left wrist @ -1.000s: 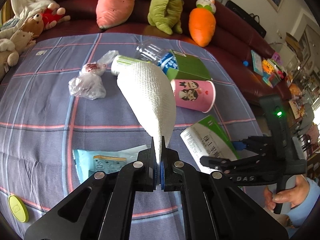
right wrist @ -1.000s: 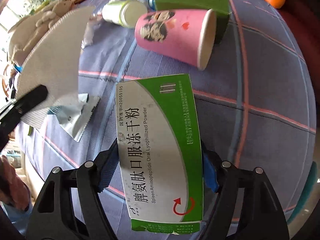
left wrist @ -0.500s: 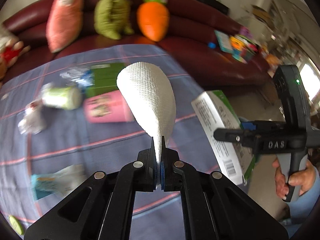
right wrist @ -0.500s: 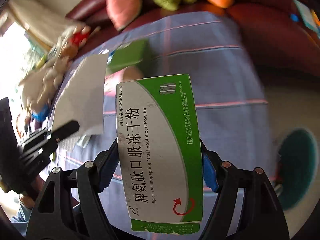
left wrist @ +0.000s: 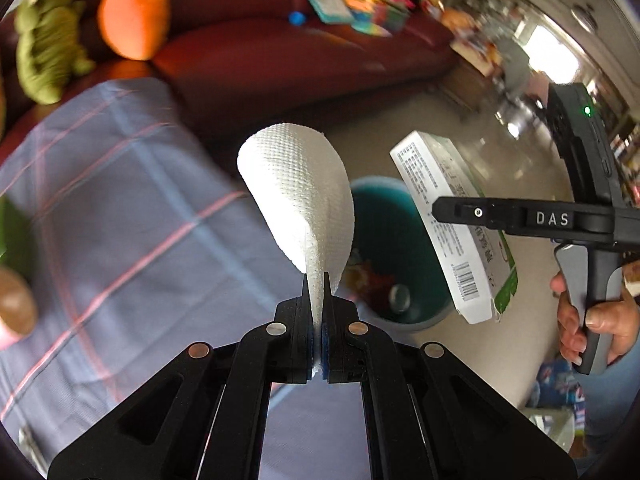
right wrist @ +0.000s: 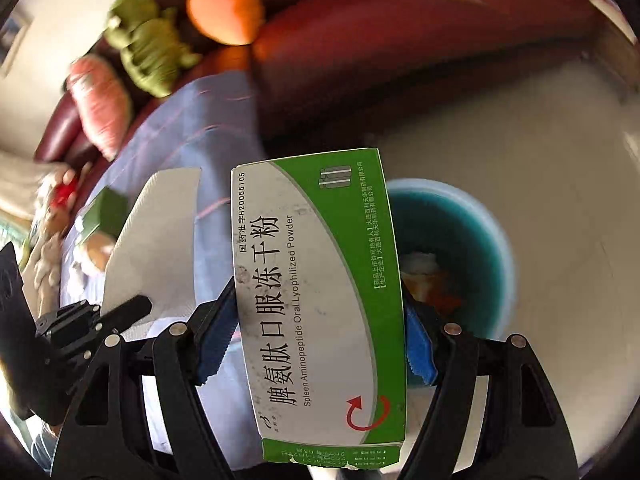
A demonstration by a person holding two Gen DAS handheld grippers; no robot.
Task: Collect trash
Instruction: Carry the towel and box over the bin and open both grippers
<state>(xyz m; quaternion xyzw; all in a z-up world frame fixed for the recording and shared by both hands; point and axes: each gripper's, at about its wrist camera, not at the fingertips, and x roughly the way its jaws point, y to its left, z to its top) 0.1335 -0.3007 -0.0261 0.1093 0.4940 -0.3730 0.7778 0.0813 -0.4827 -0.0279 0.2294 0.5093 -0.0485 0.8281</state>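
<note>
My left gripper (left wrist: pixel 316 300) is clamped tight on the bottom edge of a white paper towel (left wrist: pixel 298 200), which stands up from the pads in a loose curl; it is feather-light, soft and limp, so a pinch at the edge is all it needs, though I judge it may cling to the pads when I let go. Below and behind it is the blue checked tablecloth (left wrist: pixel 120 220), and past the cloth's right edge, down on the floor, the teal bin (left wrist: pixel 404 256) with a few scraps already inside. Further right, my right gripper (right wrist: pixel 316 344) grips a green and white medicine carton (right wrist: pixel 316 292) across its width, blue pads on both long sides. The carton is thin card, light, stiff along its length, probably empty and easy to crush, so holding it by the side walls near one end suits it. In the right wrist view the bin sits just beyond the carton. A second ago both pieces were over the cloth among the pink cup, bottle and bags; now both hang by the cloth's right edge near the bin, same grips, the cloth sliding off to the left.
</note>
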